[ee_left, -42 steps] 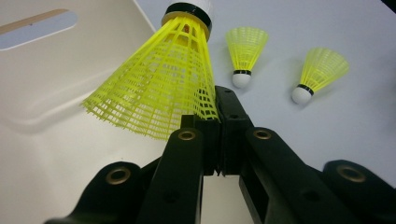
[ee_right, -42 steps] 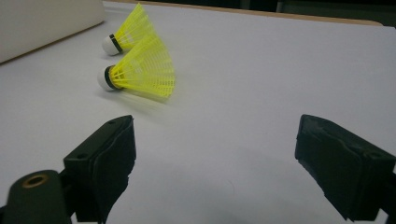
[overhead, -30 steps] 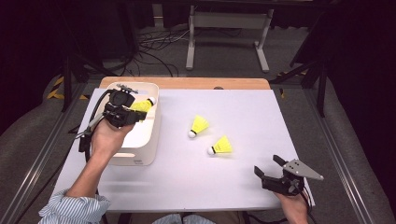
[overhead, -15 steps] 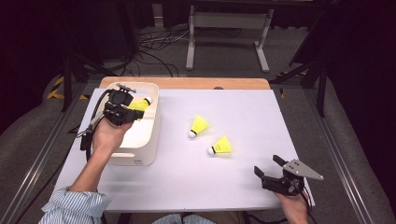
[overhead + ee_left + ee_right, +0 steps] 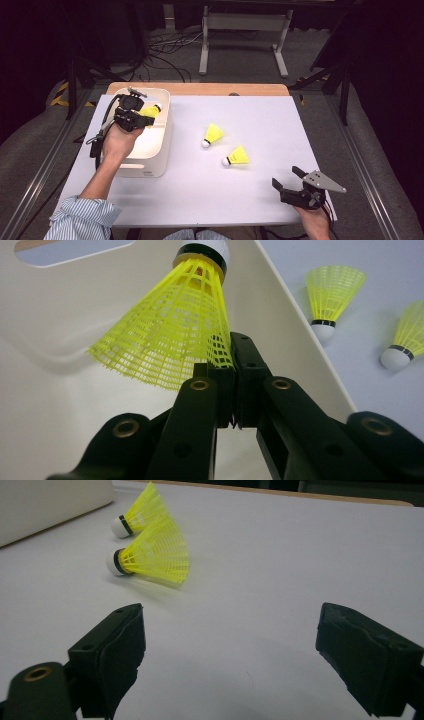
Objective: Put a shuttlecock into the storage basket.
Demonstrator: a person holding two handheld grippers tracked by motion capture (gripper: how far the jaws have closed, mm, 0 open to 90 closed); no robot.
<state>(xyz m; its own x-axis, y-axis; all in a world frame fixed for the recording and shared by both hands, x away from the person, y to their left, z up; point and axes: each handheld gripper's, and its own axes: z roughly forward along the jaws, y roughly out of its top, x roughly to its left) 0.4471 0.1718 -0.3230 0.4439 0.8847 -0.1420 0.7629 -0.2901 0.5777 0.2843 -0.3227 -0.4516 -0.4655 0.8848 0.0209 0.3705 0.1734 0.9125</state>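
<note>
Your left gripper (image 5: 146, 120) pinches 1 shuttlecock (image 5: 170, 332) by the skirt rim, jaws pressed together on the mesh, and it hangs inside the white bin (image 5: 165, 131), near the far wall. Its long axis tilts, cork up and away from you, skirt toward the jaws. The bin floor lies below with open room, so letting go there looks safe; mind the right wall, close beside the jaws. 2 shuttlecocks (image 5: 214, 135) (image 5: 236, 157) lie on the table (image 5: 300, 130), nearer your right gripper (image 5: 290, 182), whose jaws are spread and empty.
</note>
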